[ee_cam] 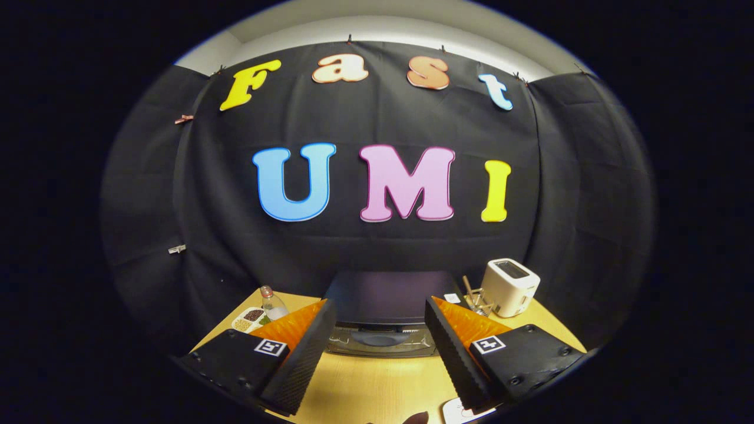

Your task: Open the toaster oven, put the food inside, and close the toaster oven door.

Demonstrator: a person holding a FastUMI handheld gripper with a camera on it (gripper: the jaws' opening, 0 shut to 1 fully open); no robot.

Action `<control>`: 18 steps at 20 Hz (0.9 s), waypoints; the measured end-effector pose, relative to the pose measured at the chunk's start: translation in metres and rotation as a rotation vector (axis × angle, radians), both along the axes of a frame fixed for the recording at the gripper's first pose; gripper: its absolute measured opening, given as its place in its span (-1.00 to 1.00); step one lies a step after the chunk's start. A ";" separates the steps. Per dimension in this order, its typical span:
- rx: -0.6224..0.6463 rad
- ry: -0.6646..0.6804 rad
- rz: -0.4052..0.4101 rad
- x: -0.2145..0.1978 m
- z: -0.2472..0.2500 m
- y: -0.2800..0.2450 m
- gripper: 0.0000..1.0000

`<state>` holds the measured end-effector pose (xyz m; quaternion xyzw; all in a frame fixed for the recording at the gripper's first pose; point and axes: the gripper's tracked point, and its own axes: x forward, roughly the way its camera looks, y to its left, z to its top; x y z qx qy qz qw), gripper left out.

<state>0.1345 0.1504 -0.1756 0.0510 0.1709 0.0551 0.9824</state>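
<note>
gripper view: fingers (380,341) spread wide apart, holding nothing, with the toaster oven (383,312) just beyond them.

The scene is viewed from above the pale wooden worktop (377,383), forward along parted fingers (306,347), towards the near dark toaster oven (389,303).

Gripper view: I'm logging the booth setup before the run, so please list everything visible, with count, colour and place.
Toaster oven: one, dark, door shut, just ahead of the tongs, against the wall.
Toaster: one, white, right of the oven.
Rack: one, metal, between oven and toaster; too small to tell more.
Bottle: one, clear, left of the oven.
Tray: one, white, compartments with dark and pale bits, beside the bottle.
Table: one, light wood.
White thing: one, near edge, under the right finger; unclear.
Tongs: one pair, open, holding nothing.
</note>
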 end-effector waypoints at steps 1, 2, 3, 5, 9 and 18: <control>0.010 0.037 0.004 0.009 -0.018 0.007 0.96; 0.005 0.066 0.003 0.020 -0.034 0.010 0.96; -0.004 0.095 0.001 0.028 -0.050 0.012 0.96; -0.024 0.138 0.002 0.045 -0.081 0.017 0.96; -0.027 0.244 -0.024 0.072 -0.137 0.019 0.97; -0.063 0.312 -0.049 0.082 -0.172 0.016 0.95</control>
